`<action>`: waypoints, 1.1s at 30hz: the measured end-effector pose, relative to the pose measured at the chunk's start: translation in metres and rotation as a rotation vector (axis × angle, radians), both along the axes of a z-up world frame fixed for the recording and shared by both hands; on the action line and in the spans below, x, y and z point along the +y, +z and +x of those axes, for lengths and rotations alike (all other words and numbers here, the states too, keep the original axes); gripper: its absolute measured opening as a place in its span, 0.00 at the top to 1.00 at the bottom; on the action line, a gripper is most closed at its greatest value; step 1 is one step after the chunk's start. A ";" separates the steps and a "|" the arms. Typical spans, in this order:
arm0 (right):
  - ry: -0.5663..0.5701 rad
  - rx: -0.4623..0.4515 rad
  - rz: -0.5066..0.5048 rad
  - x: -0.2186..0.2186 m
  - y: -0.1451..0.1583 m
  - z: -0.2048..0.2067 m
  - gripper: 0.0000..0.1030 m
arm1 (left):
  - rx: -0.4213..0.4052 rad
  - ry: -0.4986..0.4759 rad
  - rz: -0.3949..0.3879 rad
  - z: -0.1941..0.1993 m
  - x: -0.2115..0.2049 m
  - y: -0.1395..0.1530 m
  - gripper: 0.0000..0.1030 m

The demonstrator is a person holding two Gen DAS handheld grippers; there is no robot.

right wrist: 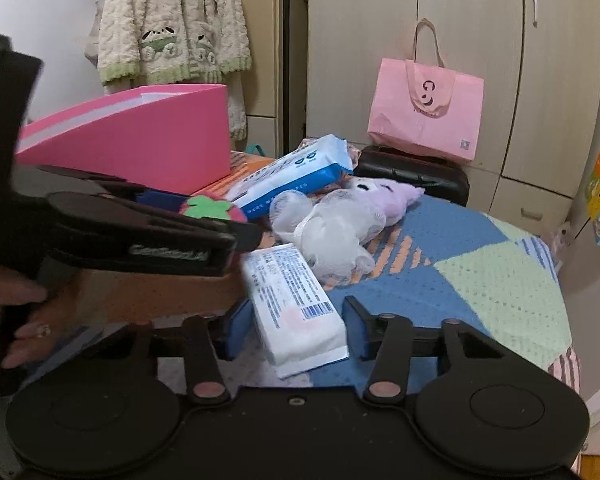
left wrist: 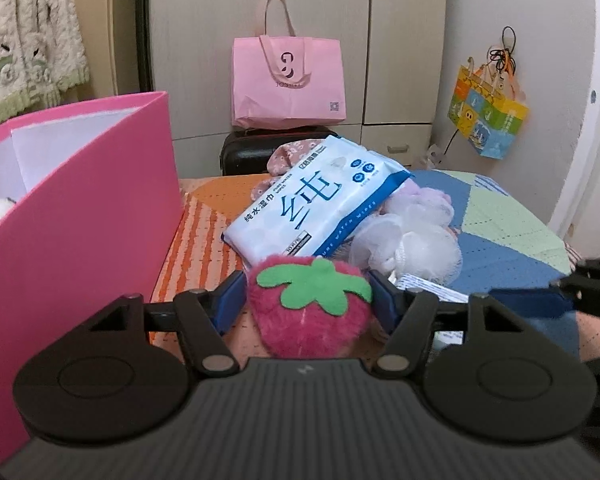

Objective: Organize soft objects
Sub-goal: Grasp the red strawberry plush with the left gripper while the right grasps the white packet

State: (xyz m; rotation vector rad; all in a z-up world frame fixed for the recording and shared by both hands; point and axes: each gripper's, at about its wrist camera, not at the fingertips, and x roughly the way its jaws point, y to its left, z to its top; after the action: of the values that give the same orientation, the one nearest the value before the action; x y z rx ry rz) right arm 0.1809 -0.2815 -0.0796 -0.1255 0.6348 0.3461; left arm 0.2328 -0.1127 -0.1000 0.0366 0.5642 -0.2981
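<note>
left gripper [left wrist: 309, 304]: black linkages, blue fingers [left wrist: 230, 304] | person's hand [right wrist: 28, 328]: ring

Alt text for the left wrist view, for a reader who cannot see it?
The left gripper has its blue pads against both sides of a fuzzy pink strawberry plush with a green felt leaf on a patchwork bedspread. A tall pink open box stands left; a blue-and-white wet-wipes pack lies behind.

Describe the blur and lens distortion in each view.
Left wrist view: fisheye bends the cupboard edges; the strawberry toy between the left claw pads is fairly sharp. Right wrist view: the left claw crossing at left is blurred, the wipes pack soft, corners dark.
</note>
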 end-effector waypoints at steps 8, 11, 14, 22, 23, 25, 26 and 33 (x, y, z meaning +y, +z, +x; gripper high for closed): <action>0.047 0.059 0.002 0.005 0.000 0.013 0.52 | 0.031 0.002 0.051 0.001 -0.006 -0.003 0.47; 0.057 0.073 -0.002 0.010 -0.005 0.026 0.52 | 0.067 0.003 0.028 0.005 -0.004 -0.005 0.50; 0.045 0.061 -0.005 0.013 -0.005 0.025 0.54 | 0.078 0.014 0.001 0.004 0.000 -0.005 0.51; -0.029 0.064 0.044 0.011 -0.003 0.002 0.56 | 0.101 -0.006 -0.003 -0.007 0.000 0.000 0.52; -0.044 0.068 0.058 0.009 -0.002 -0.001 0.56 | 0.108 -0.009 -0.008 -0.008 0.001 0.001 0.52; -0.068 0.076 0.093 0.005 -0.002 -0.004 0.56 | 0.126 -0.020 -0.006 -0.011 0.001 0.002 0.52; -0.076 0.082 0.103 0.004 -0.002 -0.006 0.56 | 0.142 -0.025 0.014 -0.012 -0.001 0.002 0.52; -0.128 0.100 0.185 -0.009 -0.001 -0.024 0.56 | 0.180 -0.059 0.012 -0.026 0.003 0.006 0.52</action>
State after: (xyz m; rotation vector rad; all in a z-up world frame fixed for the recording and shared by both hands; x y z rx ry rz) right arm 0.1569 -0.2903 -0.0808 0.1096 0.7026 0.2867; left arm 0.2070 -0.1102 -0.0944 0.0381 0.7442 -0.3579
